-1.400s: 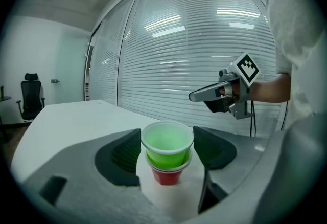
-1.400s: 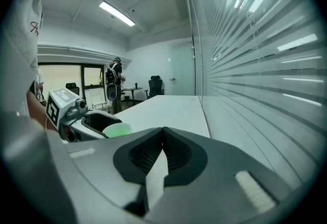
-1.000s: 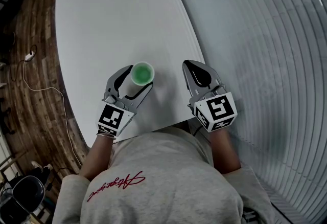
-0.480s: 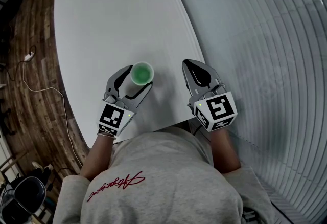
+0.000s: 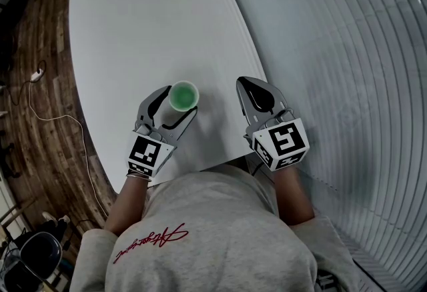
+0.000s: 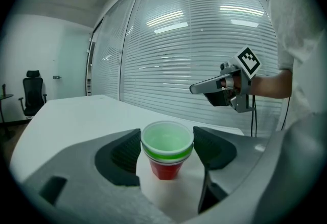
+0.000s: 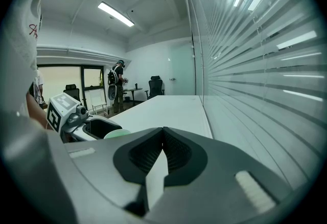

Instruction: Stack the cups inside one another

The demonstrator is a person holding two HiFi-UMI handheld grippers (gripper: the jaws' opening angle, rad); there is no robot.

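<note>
Green-lined cup stack (image 6: 166,149) is standing upright on the white table (image 5: 133,17), long axis vertical, directly between the jaws of the left gripper (image 5: 179,102). I am reading those jaws as closed on the stack at its rim, with both pads appearing to touch it. A red cup is showing at the bottom. I am seeing the right gripper (image 7: 162,154) fully closed and empty, hovering well apart on the stack's right, so I am judging that the left hand governs any release. I am finding no print on the cups. Red script on the sweatshirt (image 5: 152,239) is proving unreadable.
</note>
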